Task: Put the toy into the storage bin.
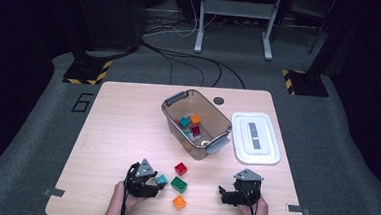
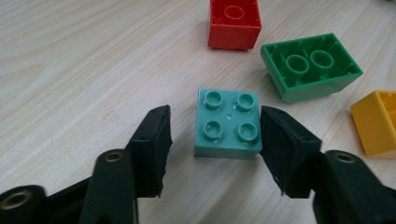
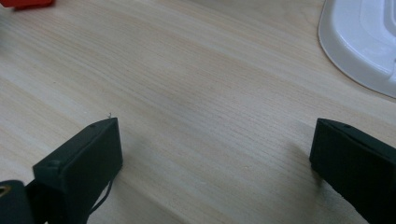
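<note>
Your two hands sit at the near edge of the table (image 1: 107,132), each holding a gripper. Your left gripper (image 2: 215,135) has its jaws around the teal brick (image 2: 228,125), which stands studs up on the wood. The jaw on the right of the left gripper view touches the brick's side; the other jaw stands off it with a clear gap, so the brick is bracketed but not squeezed. In the high view the teal brick (image 1: 162,179) lies just at the tip of that left gripper (image 1: 155,183).

Beyond it in the left gripper view are the red brick (image 2: 234,23), the green brick (image 2: 310,67) lying with its hollow underside up, and the orange brick (image 2: 376,122) at the right edge. All three are apart from the teal one.

Your right gripper (image 1: 221,195) rests low over bare wood with its jaws spread wide and nothing between them. The right gripper view shows a corner of the white lid (image 3: 362,42) ahead of it.

Farther back on the table stands the clear bin (image 1: 175,117), with several coloured bricks inside, and the white lid (image 1: 255,138) lies flat just to its right.
</note>
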